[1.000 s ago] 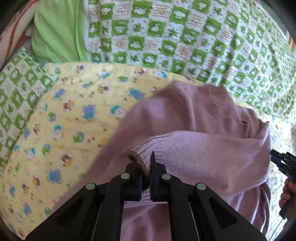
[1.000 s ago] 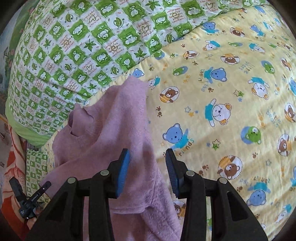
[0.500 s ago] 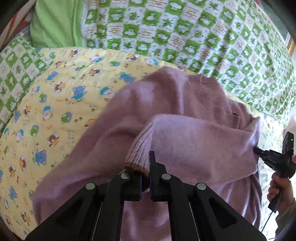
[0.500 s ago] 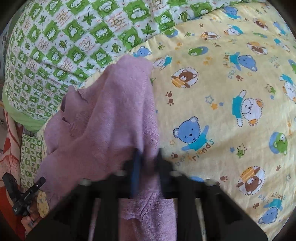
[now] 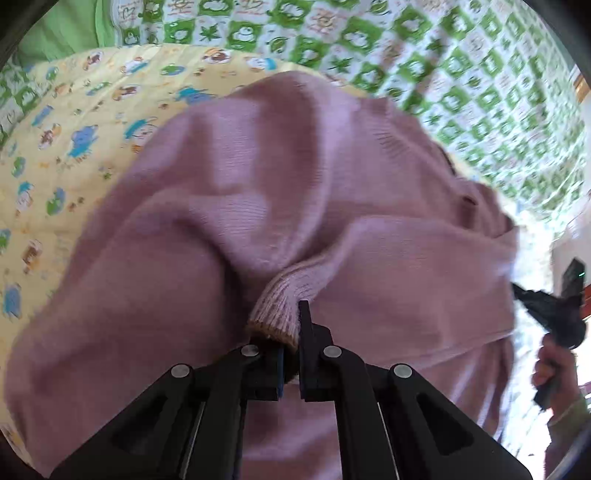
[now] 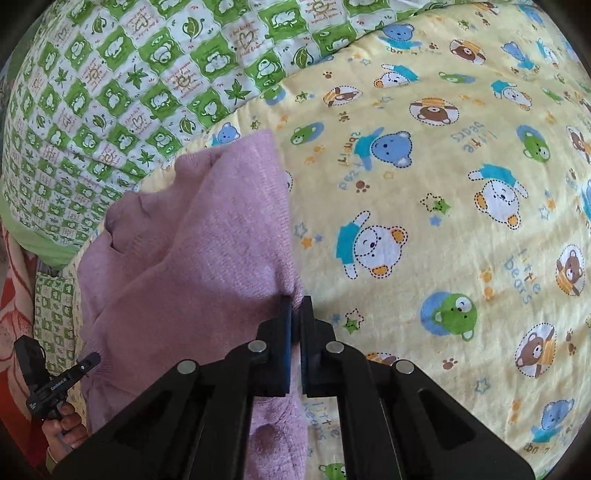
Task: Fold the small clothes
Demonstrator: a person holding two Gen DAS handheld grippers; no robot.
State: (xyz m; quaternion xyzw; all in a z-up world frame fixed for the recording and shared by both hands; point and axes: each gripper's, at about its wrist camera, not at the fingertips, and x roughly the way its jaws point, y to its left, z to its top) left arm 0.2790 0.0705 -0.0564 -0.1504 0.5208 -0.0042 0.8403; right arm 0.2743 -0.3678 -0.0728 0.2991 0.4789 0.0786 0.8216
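Note:
A small lilac knitted sweater lies bunched on a yellow bear-print blanket. My left gripper is shut on the sweater's ribbed cuff, which sticks up between its fingers. In the right wrist view the same sweater fills the left half, and my right gripper is shut on its right edge. The right gripper also shows at the far right of the left wrist view as a black tool in a hand. The left one appears low left in the right wrist view.
A green-and-white checked quilt borders the yellow blanket along the top. A plain green cloth shows at the upper left. Red patterned fabric lies at the left edge of the right wrist view.
The right gripper, open beside the sweater edge a second ago, has shut on it. The left gripper has kept the cuff and sunk closer to the sweater, which now fills more of its view.

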